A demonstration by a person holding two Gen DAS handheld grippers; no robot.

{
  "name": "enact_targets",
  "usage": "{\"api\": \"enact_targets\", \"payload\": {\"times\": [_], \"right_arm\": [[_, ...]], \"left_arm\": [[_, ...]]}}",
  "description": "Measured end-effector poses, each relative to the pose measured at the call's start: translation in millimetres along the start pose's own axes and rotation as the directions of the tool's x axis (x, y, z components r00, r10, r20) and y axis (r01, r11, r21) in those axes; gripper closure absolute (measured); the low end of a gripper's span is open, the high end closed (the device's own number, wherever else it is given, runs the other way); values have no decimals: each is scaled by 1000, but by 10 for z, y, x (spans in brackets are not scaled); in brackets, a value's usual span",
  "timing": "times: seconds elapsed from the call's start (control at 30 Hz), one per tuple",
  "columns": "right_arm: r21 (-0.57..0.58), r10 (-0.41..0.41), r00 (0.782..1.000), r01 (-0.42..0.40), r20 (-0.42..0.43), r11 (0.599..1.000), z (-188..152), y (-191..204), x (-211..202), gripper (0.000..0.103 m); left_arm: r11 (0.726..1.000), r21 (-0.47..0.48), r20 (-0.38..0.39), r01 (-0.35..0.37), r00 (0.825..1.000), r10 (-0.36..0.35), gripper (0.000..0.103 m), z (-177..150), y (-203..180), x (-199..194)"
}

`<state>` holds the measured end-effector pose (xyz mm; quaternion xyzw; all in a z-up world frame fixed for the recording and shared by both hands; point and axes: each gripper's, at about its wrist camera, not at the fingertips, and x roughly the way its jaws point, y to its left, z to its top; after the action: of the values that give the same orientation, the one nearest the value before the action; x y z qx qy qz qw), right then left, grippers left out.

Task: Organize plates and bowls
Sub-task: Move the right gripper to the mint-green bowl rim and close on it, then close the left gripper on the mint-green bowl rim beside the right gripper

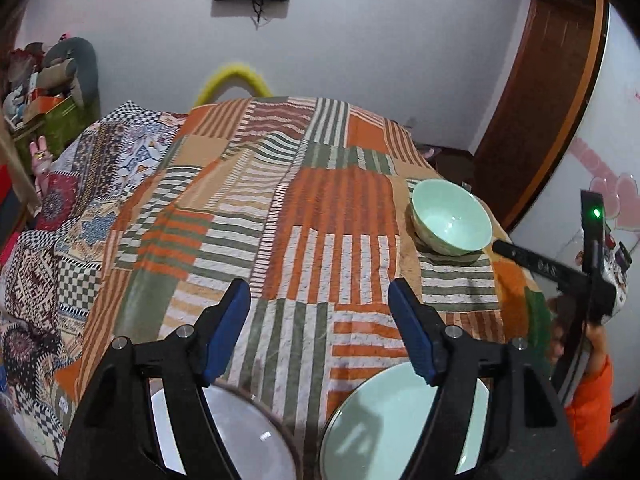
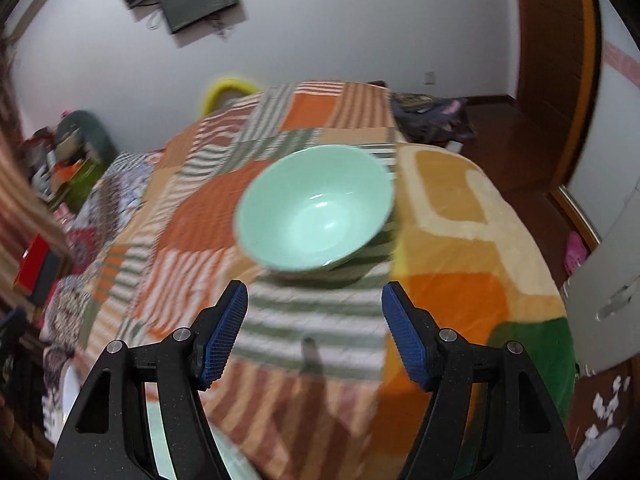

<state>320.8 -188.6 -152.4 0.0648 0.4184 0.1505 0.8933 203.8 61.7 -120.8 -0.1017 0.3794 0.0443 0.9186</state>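
A mint green bowl (image 1: 452,218) stands upright on the striped patchwork bedcover (image 1: 304,208), near its right edge. In the left wrist view my left gripper (image 1: 320,300) is open with nothing between its blue pads. Under it lie a white plate (image 1: 244,432) at lower left and a mint green plate (image 1: 380,428) at lower right, both partly hidden by the fingers. In the right wrist view the bowl (image 2: 316,208) sits just beyond my right gripper (image 2: 314,312), which is open and empty. A mint plate's edge (image 2: 160,440) shows behind its left finger.
The bed drops off at the right to a wooden floor (image 2: 500,132) and a door (image 1: 552,92). An orange blanket (image 2: 472,240) covers the bed's right side. Clutter (image 1: 52,92) piles up at the far left. A black tool body (image 1: 560,272) and an orange sleeve (image 1: 592,400) show at right.
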Motion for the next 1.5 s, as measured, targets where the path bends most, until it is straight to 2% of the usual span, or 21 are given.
{"api": "enact_targets", "payload": {"times": [0.2, 0.27, 0.4, 0.47, 0.57, 0.73, 1.07, 1.17, 1.33, 1.37, 1.5], "right_arm": [[80, -35, 999, 38, -32, 996, 206, -283, 390, 37], [105, -28, 998, 33, -53, 994, 242, -344, 516, 52], [123, -13, 997, 22, -74, 992, 272, -407, 680, 64], [104, -6, 997, 14, -72, 994, 277, -364, 703, 74], [51, -5, 998, 9, -67, 999, 259, -265, 674, 82], [-19, -3, 998, 2, -69, 1000, 237, -237, 642, 82], [-91, 69, 993, -78, -98, 993, 197, -233, 528, 83], [-77, 67, 992, -75, -107, 994, 196, -252, 554, 81], [-53, 77, 995, -81, -66, 995, 276, -307, 471, 80], [-58, 76, 995, -79, -62, 995, 300, -307, 471, 80], [-59, 62, 996, -66, -60, 996, 336, -316, 522, 80]], "left_arm": [[1000, 29, -30, 10, 1000, -9, 32, 74, -137, 301], [999, 40, -36, 13, 999, -11, 32, 87, -172, 382], [998, 56, -65, 16, 998, -12, 32, 104, -235, 556], [998, 58, -86, 23, 996, -18, 32, 120, -261, 653], [998, 66, -109, 22, 994, -15, 32, 141, -310, 772], [997, 74, -144, 35, 989, -24, 32, 206, -425, 970], [995, 77, -223, 65, 974, -46, 32, 400, -729, 1506], [994, 88, -233, 68, 971, -46, 32, 495, -864, 1644], [991, 106, -241, 76, 969, -49, 32, 618, -1032, 1855], [992, 103, -248, 78, 967, -50, 34, 626, -1045, 1888], [990, 98, -279, 102, 958, -71, 54, 638, -1110, 2061]]}}
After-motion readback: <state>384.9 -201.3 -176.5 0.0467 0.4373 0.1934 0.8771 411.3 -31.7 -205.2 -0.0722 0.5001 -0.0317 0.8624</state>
